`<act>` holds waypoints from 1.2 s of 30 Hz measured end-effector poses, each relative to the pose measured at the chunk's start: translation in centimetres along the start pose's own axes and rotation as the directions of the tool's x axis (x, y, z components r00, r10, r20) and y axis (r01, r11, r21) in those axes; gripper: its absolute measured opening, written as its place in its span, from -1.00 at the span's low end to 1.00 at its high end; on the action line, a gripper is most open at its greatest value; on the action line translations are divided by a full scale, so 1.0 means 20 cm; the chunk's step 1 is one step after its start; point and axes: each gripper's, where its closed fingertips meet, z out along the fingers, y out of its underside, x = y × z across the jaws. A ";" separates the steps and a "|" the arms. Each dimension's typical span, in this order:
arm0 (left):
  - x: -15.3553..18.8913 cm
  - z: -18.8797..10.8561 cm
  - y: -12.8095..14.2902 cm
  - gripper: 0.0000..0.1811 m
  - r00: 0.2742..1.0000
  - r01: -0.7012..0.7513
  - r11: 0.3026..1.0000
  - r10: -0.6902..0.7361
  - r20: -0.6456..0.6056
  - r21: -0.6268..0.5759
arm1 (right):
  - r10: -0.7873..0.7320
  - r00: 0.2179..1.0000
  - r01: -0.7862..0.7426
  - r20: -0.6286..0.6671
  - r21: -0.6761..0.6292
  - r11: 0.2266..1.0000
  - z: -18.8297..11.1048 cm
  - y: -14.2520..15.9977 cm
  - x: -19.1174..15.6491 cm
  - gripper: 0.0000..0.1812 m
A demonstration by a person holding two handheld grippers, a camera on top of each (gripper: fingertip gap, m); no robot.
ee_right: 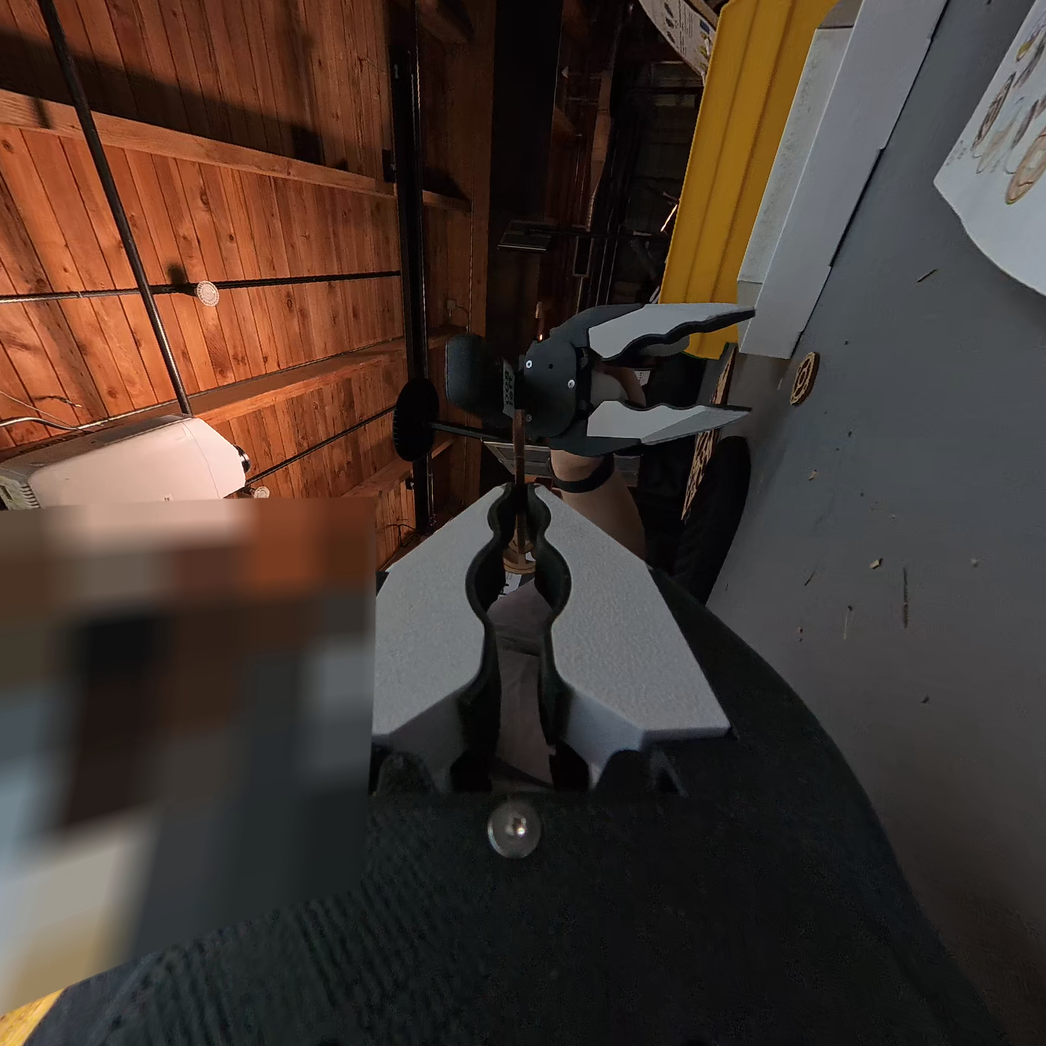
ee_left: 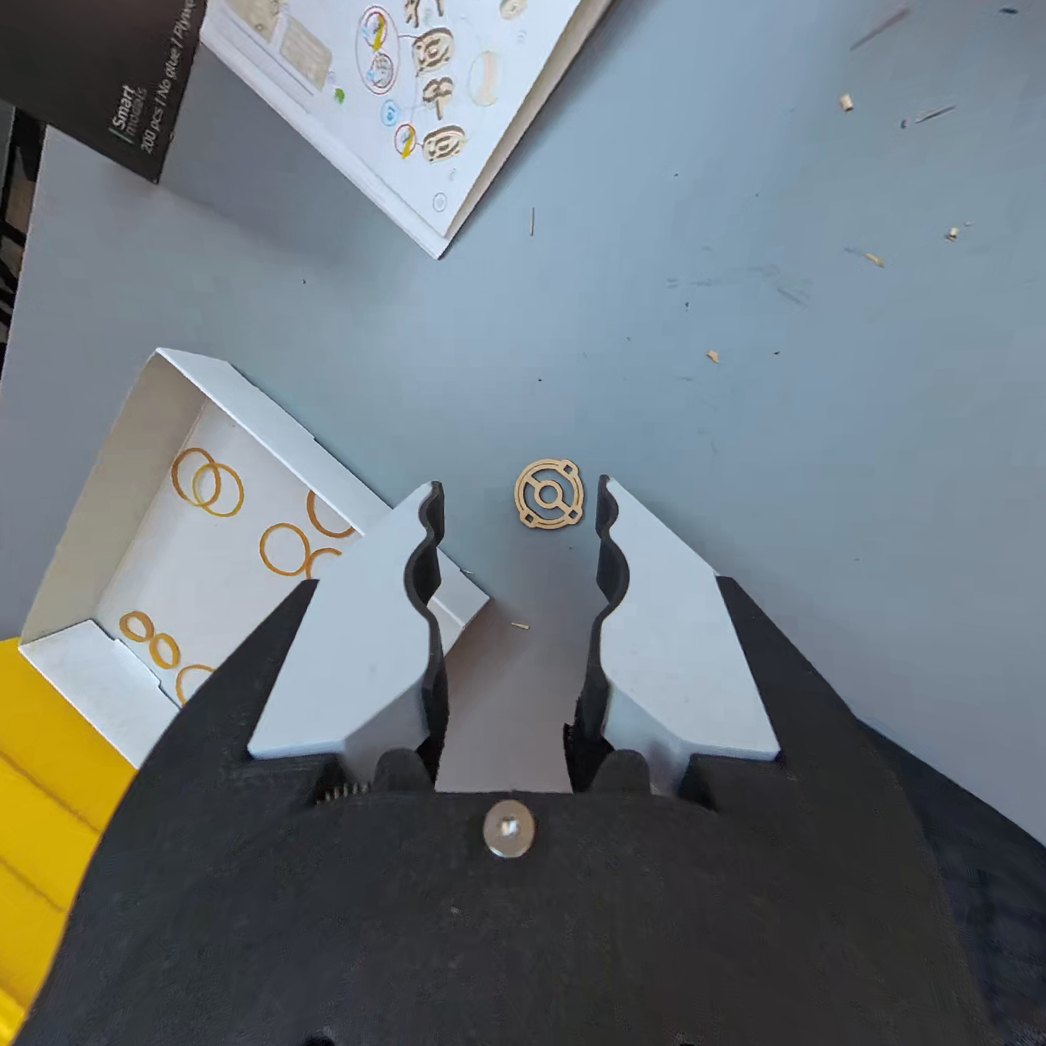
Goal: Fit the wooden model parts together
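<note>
Left wrist view looks down on a grey desk (ee_left: 736, 396) where a small round wooden disc (ee_left: 548, 494), cut through with ring and spoke openings, lies flat just ahead of the left tongs (ee_left: 519, 491), slightly toward their right finger. These tongs stand wide apart with nothing between them; their fingers are pale grey plastic with black wavy inner pads. Beside the left finger sits an open white cardboard tray (ee_left: 187, 385) with thin tan rubber bands (ee_left: 206, 482) scattered inside; its near corner runs under that finger. Farther ahead lies a white instruction sheet (ee_left: 498, 141) and a dark box (ee_left: 102, 73) at the desk's far corner. A yellow bin (ee_left: 51, 792) borders the tray. Small wood chips (ee_left: 712, 356) dot the otherwise bare desk to the right of the disc.

Right wrist view shows the right tongs (ee_right: 519, 501) drawn narrow, gripping a thin wooden stick part (ee_right: 518, 453) with a pale round piece low between the pads. These tongs are raised clear of the desk, turned sideways, with wooden ceiling planks (ee_right: 226, 198) behind.
</note>
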 end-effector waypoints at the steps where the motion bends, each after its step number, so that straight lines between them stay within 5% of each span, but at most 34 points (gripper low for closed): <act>1: -0.01 0.01 0.00 -0.42 1.000 0.015 1.000 -0.015 0.023 0.004 | 0.004 1.000 -0.004 0.005 0.001 1.000 0.00 0.00 0.00 -1.00; 8: 0.01 0.09 0.06 -0.39 0.990 0.096 0.991 -0.105 -0.095 -0.096 | 0.002 1.000 -0.002 -0.005 -0.011 1.000 0.00 0.01 0.00 -0.99; 12: 0.00 0.11 0.10 -0.40 0.994 0.032 0.984 -0.050 -0.099 -0.173 | 0.022 1.000 -0.022 0.006 -0.009 1.000 0.01 0.01 0.00 -0.99; 18: 0.07 0.11 0.09 -0.70 0.981 -0.037 0.980 -0.002 -0.196 -0.195 | 0.044 0.999 -0.044 0.003 -0.017 0.999 0.01 0.02 0.02 -0.99; 22: 0.08 0.11 0.08 -0.70 0.967 -0.187 0.964 0.147 -0.206 -0.190 | 0.048 0.999 -0.048 0.004 -0.024 0.999 0.01 0.03 0.02 -0.99; 27: 0.23 0.07 0.06 -0.70 0.745 -0.634 0.772 0.594 -0.305 -0.047 | 0.072 0.997 -0.071 0.027 -0.041 0.997 0.03 0.05 0.01 -0.99; 30: 0.29 0.07 0.02 -0.70 0.628 -0.739 0.671 0.719 -0.298 0.062 | 0.076 0.997 -0.074 0.023 -0.061 0.995 0.05 0.08 0.02 -0.99; 33: 0.27 0.06 0.02 -0.40 0.716 -0.650 0.760 0.615 -0.329 0.007 | 0.078 0.997 -0.077 0.021 -0.063 0.995 0.05 0.08 0.03 -0.99; 36: 0.23 0.05 0.01 -0.17 0.886 -0.386 0.917 0.337 -0.317 -0.103 | 0.077 0.997 -0.076 0.010 -0.059 0.995 0.05 0.08 0.03 -0.99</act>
